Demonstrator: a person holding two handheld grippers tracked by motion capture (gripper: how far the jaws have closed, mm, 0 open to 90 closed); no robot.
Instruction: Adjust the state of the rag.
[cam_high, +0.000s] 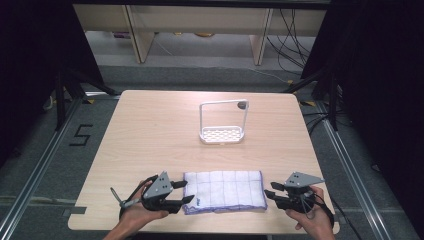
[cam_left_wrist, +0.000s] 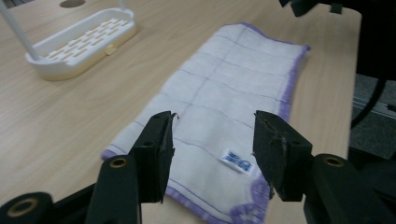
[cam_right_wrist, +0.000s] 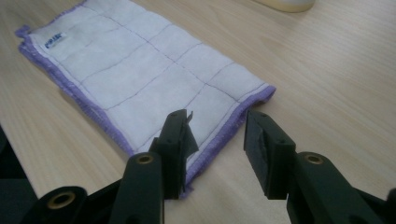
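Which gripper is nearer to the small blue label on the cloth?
Left. The left gripper hovers open over the label end; the right gripper is at the cloth's opposite end.

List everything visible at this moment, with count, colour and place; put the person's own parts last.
cloth: one, white with purple edging, folded flat at the table's near edge, between the two grippers
rack: one, white, with a tall handle, past the table's middle
table: one, light wood
hands: two, at the near edge, each holding a gripper
left gripper: one, black, open at the cloth's left end
right gripper: one, black, open at the cloth's right end
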